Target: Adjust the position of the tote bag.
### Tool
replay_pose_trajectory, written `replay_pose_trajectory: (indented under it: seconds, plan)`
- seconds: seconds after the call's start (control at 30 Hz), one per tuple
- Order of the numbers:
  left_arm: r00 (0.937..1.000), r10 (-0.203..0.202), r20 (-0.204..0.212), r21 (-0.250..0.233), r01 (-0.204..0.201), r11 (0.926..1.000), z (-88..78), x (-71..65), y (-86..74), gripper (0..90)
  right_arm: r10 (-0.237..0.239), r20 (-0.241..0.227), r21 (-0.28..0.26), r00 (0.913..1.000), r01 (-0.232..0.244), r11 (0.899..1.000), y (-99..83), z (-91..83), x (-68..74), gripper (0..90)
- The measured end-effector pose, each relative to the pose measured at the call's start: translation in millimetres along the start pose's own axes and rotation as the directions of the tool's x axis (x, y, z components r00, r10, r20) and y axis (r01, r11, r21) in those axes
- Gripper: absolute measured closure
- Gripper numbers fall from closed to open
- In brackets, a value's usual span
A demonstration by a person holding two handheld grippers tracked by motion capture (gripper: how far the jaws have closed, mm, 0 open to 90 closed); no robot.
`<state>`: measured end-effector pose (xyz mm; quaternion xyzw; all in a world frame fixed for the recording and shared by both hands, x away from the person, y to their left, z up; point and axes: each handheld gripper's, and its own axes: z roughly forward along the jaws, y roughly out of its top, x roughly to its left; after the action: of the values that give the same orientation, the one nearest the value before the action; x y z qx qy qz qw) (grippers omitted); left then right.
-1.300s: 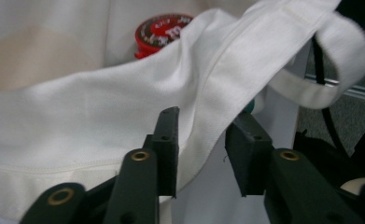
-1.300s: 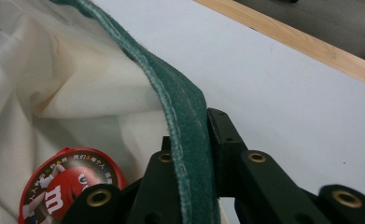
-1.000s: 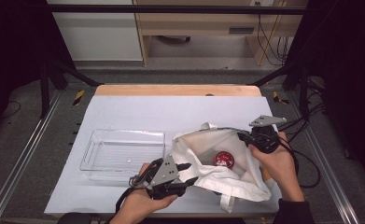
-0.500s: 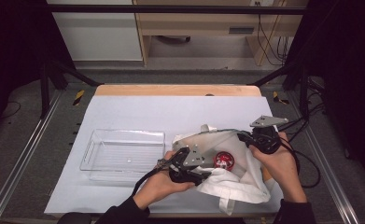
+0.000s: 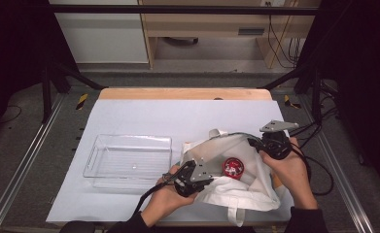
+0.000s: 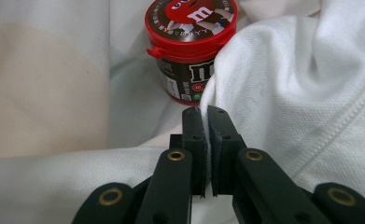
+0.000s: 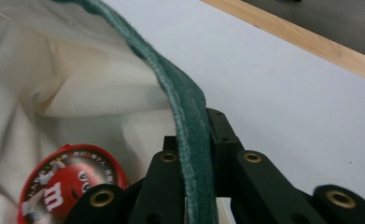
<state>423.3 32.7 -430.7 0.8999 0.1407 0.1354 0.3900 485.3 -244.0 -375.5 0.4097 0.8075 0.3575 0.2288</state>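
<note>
A white cloth bag (image 5: 246,187) lies open at the lower right of the high view, on the pale sheet covering the desk (image 5: 144,114). Inside its mouth sits a small candy tub (image 5: 233,167) with a red lid, lid up toward the camera.

The left hand-held gripper (image 5: 204,180) is at the near edge of the bag, just left of the tub. Its jaws have just been closing, and in the left gripper view they stand nearly together with a fold of the white cloth (image 6: 283,107) pinched between them. The tub (image 6: 192,44) stands just beyond the jaw tips at the top centre of that view, close to the pinched fold but not between the jaws.

The right hand-held gripper (image 5: 254,142) is at the far right edge of the bag, above and right of the tub. In the right gripper view its jaws are clamped narrow on the bag's dark green rim band (image 7: 185,107), which runs from the top of the frame down between them. The tub's lid (image 7: 66,184) shows at the lower left of that view, within the bag.

A clear plastic tray (image 5: 129,158) rests on the desk left of the bag, just beside it.
</note>
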Motion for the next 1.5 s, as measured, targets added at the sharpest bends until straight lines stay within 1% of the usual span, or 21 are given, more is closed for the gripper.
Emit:
replay_pose_trajectory:
  seconds: [0.07,0.2,0.23,0.3,0.43,0.63,0.7,0.77,0.8,0.87,0.93,0.97,1.03,1.1,1.17,1.27,1.3,1.33,1.4,1.43,1.5]
  plan:
    - [1.0,0.006,-0.001,0.005,-0.006,1.0,-0.8,-2.8,-1.4,87.3,0.008,0.008,0.006,0.9999,-0.008,1.0,-0.9,5.2,-4.5,86.7]
    - [0.9998,0.019,-0.002,0.002,-0.019,0.9998,-5.6,-6.5,-3.5,87.7,0.009,0.053,0.027,0.9985,-0.01,1.0,-3.9,22.0,-14.0,87.0]
    - [0.9999,0.014,0.0,-0.003,-0.014,0.9999,-7.1,-7.3,-3.6,87.8,0.018,0.062,0.032,0.9979,-0.02,0.999,-4.7,25.2,-15.9,87.0]
    - [0.9998,0.02,0.005,-0.004,-0.02,0.9998,-11.6,-7.6,-2.9,87.9,0.043,0.076,0.023,0.9962,-0.044,0.999,-5.4,29.1,-21.4,87.0]
    - [0.9996,0.029,0.005,0.0,-0.029,0.9996,-11.4,-11.5,-7.3,88.1,0.065,0.087,0.027,0.9941,-0.067,0.997,-8.8,37.0,-28.4,87.0]
    - [0.9992,0.037,0.011,0.022,-0.038,0.9991,-6.9,-13.9,-14.5,88.1,0.094,0.097,0.082,0.9908,-0.102,0.991,-29.8,65.6,-37.3,86.9]
    - [0.9995,0.031,0.007,0.02,-0.031,0.9993,-5.6,-14.4,-15.5,88.1,0.095,0.099,0.089,0.9905,-0.104,0.991,-33.2,69.4,-37.7,86.7]
    - [0.9998,0.018,0.007,0.014,-0.018,0.9997,-5.1,-13.2,-15.9,88.0,0.077,0.106,0.091,0.9914,-0.087,0.992,-33.1,68.6,-34.4,83.8]
    - [0.9999,0.011,0.004,0.008,-0.011,0.9999,-5.2,-12.6,-15.9,88.0,0.067,0.121,0.081,0.9905,-0.077,0.994,-32.2,66.4,-33.2,80.1]
    - [1.0,0.004,0.006,0.004,-0.004,1.0,-5.6,-12.0,-15.7,87.9,0.073,0.135,0.059,0.9882,-0.082,0.995,-30.6,60.1,-31.0,71.7]
    - [1.0,0.004,0.003,0.003,-0.004,1.0,-5.6,-12.0,-15.6,87.9,0.061,0.143,0.025,0.9878,-0.065,0.998,-28.7,49.2,-29.5,60.9]
    - [1.0,0.004,0.007,0.001,-0.004,1.0,-5.5,-11.7,-15.6,87.9,0.073,0.138,0.018,0.9877,-0.076,0.997,-28.1,45.2,-28.5,57.5]
    - [1.0,-0.002,0.0,-0.002,0.002,1.0,-5.3,-11.3,-15.3,87.9,0.071,0.147,0.001,0.9865,-0.072,0.997,-29.2,33.3,-27.5,54.2]
    - [1.0,-0.009,-0.003,-0.008,0.009,0.9999,-5.0,-10.9,-14.8,87.9,0.073,0.142,-0.013,0.9871,-0.072,0.997,-31.7,24.4,-26.3,50.0]
    - [0.9999,-0.01,-0.009,-0.009,0.01,0.9999,-4.9,-11.1,-14.2,87.9,0.074,0.133,-0.024,0.9883,-0.071,0.997,-33.4,18.1,-25.3,49.6]
    - [0.9999,-0.005,-0.014,-0.006,0.005,1.0,-5.2,-12.0,-13.9,87.9,0.099,0.148,0.003,0.9841,-0.101,0.995,-35.0,19.9,-28.0,49.2]
    - [0.9998,-0.009,-0.017,-0.011,0.009,0.9999,-4.9,-12.4,-13.9,87.9,0.112,0.139,0.012,0.9839,-0.115,0.993,-36.6,23.1,-29.2,48.3]
    - [0.9998,-0.01,-0.018,-0.014,0.01,0.9999,-4.6,-12.6,-13.6,87.9,0.123,0.117,0.022,0.9856,-0.126,0.992,-37.2,25.1,-28.8,47.9]
    - [0.9996,-0.013,-0.025,-0.018,0.012,0.9998,-4.7,-12.0,-12.8,87.8,0.109,0.124,0.032,0.9863,-0.113,0.993,-37.2,26.9,-26.0,47.9]
    - [0.9995,-0.015,-0.027,-0.02,0.014,0.9997,-4.8,-11.3,-12.1,87.8,0.112,0.124,0.038,0.986,-0.117,0.992,-36.8,27.7,-25.1,49.0]
    - [0.9994,-0.016,-0.03,-0.026,0.015,0.9995,-5.2,-10.9,-11.7,87.8,0.09,0.111,0.045,0.9898,-0.095,0.994,-37.0,28.9,-22.3,59.2]
